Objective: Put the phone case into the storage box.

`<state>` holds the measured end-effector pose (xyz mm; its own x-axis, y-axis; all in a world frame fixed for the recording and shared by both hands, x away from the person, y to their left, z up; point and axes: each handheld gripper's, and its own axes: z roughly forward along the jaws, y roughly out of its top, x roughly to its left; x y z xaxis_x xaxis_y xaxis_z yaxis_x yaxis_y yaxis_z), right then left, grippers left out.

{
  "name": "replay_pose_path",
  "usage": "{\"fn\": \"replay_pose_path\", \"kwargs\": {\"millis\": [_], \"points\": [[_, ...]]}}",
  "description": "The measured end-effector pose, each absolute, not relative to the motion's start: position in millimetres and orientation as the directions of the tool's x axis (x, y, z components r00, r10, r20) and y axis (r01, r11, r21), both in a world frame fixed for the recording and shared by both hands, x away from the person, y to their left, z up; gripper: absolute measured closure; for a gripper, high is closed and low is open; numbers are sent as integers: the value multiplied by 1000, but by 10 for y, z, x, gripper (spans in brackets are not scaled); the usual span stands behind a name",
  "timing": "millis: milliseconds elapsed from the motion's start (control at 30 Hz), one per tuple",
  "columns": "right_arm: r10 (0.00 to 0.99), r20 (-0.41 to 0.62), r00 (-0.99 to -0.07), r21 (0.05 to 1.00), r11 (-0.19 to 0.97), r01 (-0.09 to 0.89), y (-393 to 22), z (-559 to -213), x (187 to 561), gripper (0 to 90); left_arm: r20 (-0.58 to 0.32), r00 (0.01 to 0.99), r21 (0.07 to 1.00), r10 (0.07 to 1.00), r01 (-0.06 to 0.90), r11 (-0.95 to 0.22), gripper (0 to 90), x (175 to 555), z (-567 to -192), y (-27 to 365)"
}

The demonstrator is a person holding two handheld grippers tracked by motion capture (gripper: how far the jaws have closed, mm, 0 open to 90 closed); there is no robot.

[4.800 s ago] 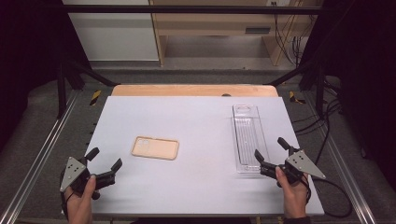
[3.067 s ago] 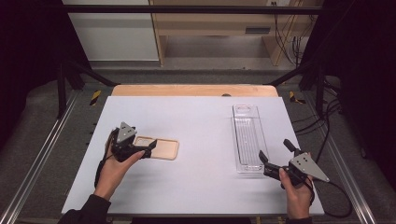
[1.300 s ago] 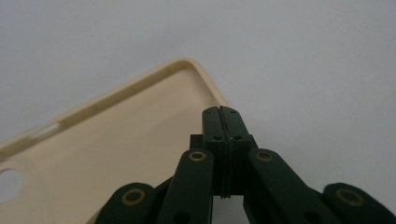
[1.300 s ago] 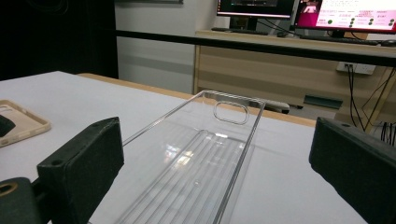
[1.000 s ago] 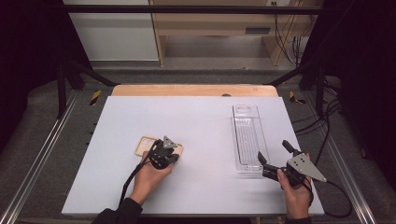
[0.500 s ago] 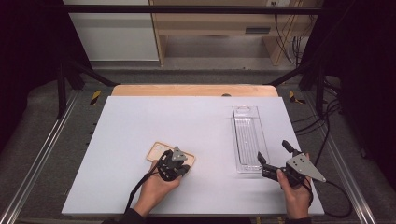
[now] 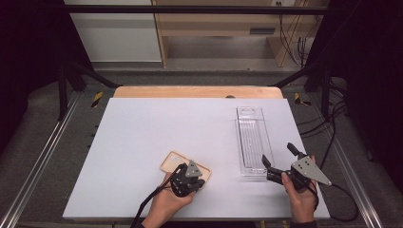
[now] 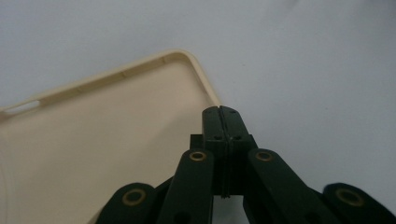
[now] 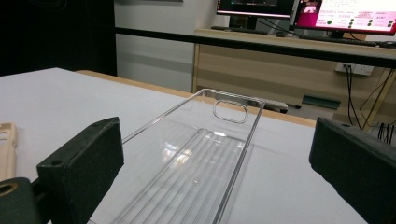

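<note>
A beige phone case (image 7: pixel 172 161) lies open side up, askew, near the table's front edge. My left gripper (image 7: pixel 197 180) stands on its right end, jaws shut. In the left gripper view the case (image 8: pixel 102 140) has its thin side rim running straight into the seam of the closed left gripper (image 8: pixel 219 112). A long clear plastic tray (image 7: pixel 251 137) lies lengthwise at the right. My right gripper (image 7: pixel 276 154) is held at the tray's near end, jaws wide open. In the right gripper view the tray (image 9: pixel 187 163) runs away between the spread jaws of the right gripper (image 9: pixel 219 154), which do not touch it.
The white table top (image 7: pixel 166 123) has a wooden strip along its far edge. Metal rails run down both sides, with cables on the floor at the right. The case's end (image 9: pixel 7 144) lies at the left edge of the right gripper view. A desk with monitors stands beyond.
My left gripper has moved toward the front right, and the phone case has slid and turned with it. The right gripper has stayed at the tray's near end.
</note>
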<state>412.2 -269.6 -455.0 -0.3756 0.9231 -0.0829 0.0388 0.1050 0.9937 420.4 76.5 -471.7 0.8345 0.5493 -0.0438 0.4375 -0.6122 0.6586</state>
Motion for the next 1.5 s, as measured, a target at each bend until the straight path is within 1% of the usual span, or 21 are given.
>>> {"fn": "replay_pose_path", "kwargs": {"millis": [267,433,667,967,1100,1233,1300,1367,1500], "points": [[922,-83,-378,994,105,38,-2696,-4549,4122,33,-53,863,662,503,408,-629,900,4058,-4722,631],[923,-81,-377,994,103,38,-2695,-4547,4121,33,-55,870,662,490,399,-635,900,4001,-4724,578],[923,-80,-376,994,102,39,-2702,-4546,4122,33,-59,878,662,476,391,-639,900,3951,-4725,542],[922,-75,-379,995,97,38,-2702,-4536,4113,31,-64,872,671,484,397,-626,900,3935,-4737,525],[921,-79,-381,994,100,36,-2709,-4530,4103,29,-64,866,689,497,398,-605,900,3927,-4734,540],[919,-80,-387,994,103,38,-2690,-4500,4079,24,-35,847,738,531,379,-558,900,3922,-4660,617],[916,-72,-394,994,97,42,-2664,-4465,4064,22,-10,835,762,550,362,-536,900,3927,-4604,693],[915,-75,-397,994,101,45,-2641,-4416,4050,21,-4,822,781,570,358,-512,900,3936,-4555,783],[909,-75,-409,992,111,65,-2573,-4283,4027,20,25,779,818,626,344,-461,900,3977,-4467,1067]]}}
